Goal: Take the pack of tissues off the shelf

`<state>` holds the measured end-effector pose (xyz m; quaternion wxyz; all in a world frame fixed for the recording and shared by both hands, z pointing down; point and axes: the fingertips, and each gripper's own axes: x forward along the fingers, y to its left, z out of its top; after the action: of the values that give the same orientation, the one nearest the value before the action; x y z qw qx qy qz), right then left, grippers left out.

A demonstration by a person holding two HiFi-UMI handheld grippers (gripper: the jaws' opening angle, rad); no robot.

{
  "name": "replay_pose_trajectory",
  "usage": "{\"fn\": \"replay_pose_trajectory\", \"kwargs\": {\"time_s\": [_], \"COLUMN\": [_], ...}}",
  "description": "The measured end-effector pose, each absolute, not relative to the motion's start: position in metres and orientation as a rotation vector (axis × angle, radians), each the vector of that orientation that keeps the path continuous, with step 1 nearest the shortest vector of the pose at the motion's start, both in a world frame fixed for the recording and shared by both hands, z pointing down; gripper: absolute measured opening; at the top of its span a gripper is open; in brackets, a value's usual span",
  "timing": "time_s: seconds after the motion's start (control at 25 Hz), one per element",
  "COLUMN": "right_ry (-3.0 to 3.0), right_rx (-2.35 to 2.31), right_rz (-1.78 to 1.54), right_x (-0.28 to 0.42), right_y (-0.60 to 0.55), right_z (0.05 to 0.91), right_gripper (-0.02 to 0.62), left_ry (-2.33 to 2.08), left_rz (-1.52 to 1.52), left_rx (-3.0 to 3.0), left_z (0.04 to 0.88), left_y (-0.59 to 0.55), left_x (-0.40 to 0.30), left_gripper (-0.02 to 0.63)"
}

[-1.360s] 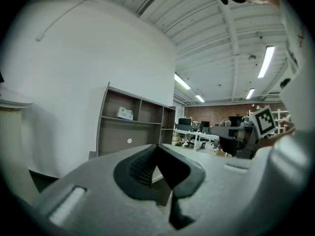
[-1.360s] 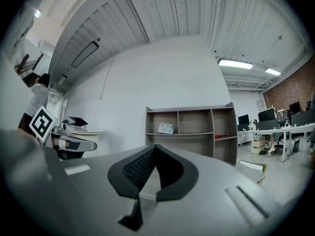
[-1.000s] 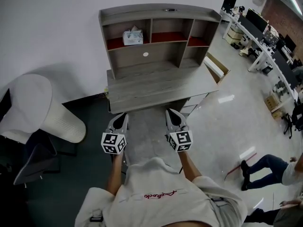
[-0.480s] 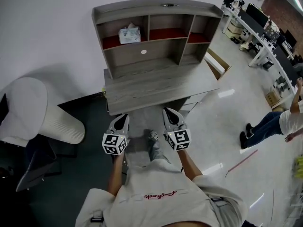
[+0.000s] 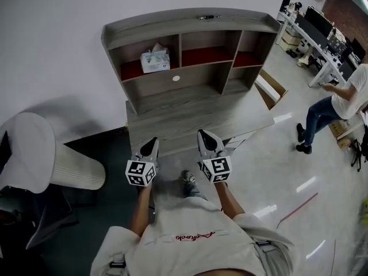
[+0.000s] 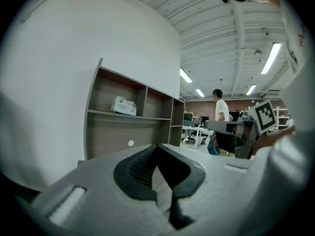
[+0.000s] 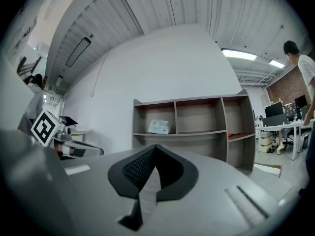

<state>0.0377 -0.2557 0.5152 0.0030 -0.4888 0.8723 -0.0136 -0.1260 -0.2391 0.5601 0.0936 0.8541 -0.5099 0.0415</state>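
The left tongs and right tongs, both pressed together and empty, hover by the surface's front edge, well short of the pack of tissues in the shelf's upper-left compartment.

No text can be read. A line of red script crosses the person's pale grey cloth shirt, lower centre of the head view, upside down and too small to decipher.

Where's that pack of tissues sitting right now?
In the head view, the pack of tissues sits in the upper-left compartment of the shelf unit, which stands on the desk against the white wall.
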Motion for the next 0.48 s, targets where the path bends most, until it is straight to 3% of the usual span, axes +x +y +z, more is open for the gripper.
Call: {"fn": "replay_pose_trajectory", "kwargs": {"time_s": [0.48], "right_ry": [2.782], "right_rx": [-1.429], "right_rz": [-0.049], "right_x": [0.027], "right_y": [-0.409], "right_z": [0.501], "right_gripper": [0.008], "left_ry": [-1.627], "left_rz": [0.08], "left_rx": [2.532], "left_z": [0.516], "left_y": [-0.396], "left_x": [-0.134], "left_gripper": [-0.002]}}
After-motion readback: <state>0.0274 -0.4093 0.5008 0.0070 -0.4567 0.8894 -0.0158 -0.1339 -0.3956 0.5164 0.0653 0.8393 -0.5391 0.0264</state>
